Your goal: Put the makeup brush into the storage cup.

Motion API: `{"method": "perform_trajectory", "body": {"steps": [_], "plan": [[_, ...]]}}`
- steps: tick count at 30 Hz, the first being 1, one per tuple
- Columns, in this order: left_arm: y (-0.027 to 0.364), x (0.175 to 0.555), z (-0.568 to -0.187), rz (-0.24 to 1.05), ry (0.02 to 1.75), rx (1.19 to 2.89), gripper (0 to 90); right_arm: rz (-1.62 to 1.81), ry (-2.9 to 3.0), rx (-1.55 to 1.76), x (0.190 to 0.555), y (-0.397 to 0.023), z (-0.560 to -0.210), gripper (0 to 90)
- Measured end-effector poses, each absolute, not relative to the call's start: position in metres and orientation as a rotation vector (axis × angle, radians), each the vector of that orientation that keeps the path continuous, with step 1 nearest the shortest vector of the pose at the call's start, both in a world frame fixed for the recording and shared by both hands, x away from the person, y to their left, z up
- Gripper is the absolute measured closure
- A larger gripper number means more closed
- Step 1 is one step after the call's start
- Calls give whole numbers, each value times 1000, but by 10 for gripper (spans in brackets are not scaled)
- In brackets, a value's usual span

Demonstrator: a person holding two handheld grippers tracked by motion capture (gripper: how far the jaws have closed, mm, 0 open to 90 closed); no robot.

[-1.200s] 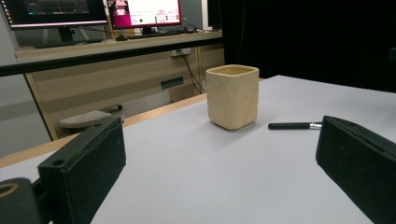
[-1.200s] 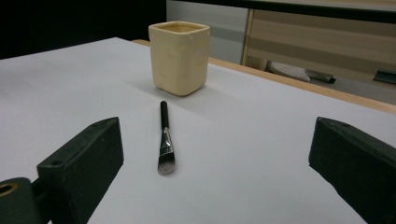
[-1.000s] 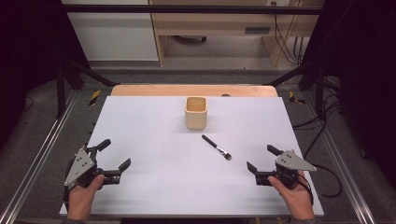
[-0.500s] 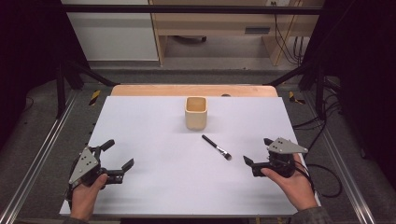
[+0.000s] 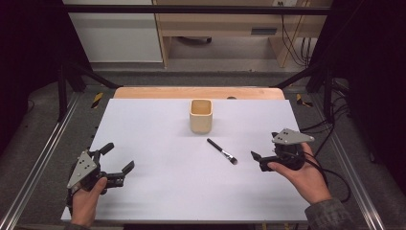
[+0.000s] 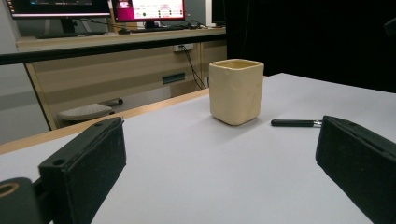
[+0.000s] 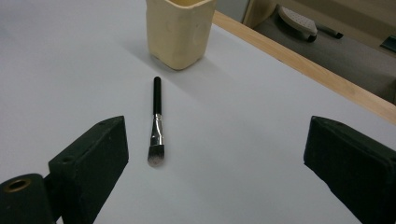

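The brush (image 5: 222, 151) lies flat on the white desk (image 5: 158, 191), just near and a bit right of the cream cup (image 5: 201, 116), handle end toward the cup, bristle end pointing near-right, so the likely job, as I read it, is brush into cup. The right gripper (image 5: 257, 161) sits just right of the bristle end, low over the desk and aimed at it; its fingers (image 7: 88, 156) are spread wide apart w/ nothing between them, and in the right gripper view the brush (image 7: 156, 123) lies a bit off to one side of the gap, not centred. Prob. needs a small sideways shift before closing, and since the brush is thin and flat on the surface, the fingers would have to come right down to the desk to catch it. The left gripper (image 5: 117, 165) rests near the desk's near-left corner, well apart from everything, fingers (image 6: 84, 163) also wide apart and empty. It points at the cup (image 6: 236, 91), maybe ready to steady it, though the cup stands upright on its own. Monitors (image 6: 93, 8) glow on a bench beyond the far edge.
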State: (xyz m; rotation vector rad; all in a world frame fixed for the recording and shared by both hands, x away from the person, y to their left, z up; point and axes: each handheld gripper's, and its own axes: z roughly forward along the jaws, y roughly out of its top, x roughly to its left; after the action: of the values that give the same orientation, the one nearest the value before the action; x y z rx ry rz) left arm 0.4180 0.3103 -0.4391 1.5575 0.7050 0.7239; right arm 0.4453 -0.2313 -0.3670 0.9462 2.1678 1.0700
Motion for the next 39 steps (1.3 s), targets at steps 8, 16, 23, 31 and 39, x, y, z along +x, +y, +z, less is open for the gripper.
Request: {"method": "perform_trajectory", "body": {"steps": [8,16,23,31,39], "plan": [[308,418,-440,746,703,1581,9,1001,2181,959,454,-228,-360,86],[307,418,-440,746,704,1586,9,1018,2151,958,459,-232,-349,90],[307,418,-441,747,706,1587,9,994,2177,944,467,-219,-340,92],[308,418,-440,748,703,1587,9,963,2245,954,481,-198,-346,87],[306,417,-440,740,694,1587,8,882,2305,935,496,-178,-355,79]]}}
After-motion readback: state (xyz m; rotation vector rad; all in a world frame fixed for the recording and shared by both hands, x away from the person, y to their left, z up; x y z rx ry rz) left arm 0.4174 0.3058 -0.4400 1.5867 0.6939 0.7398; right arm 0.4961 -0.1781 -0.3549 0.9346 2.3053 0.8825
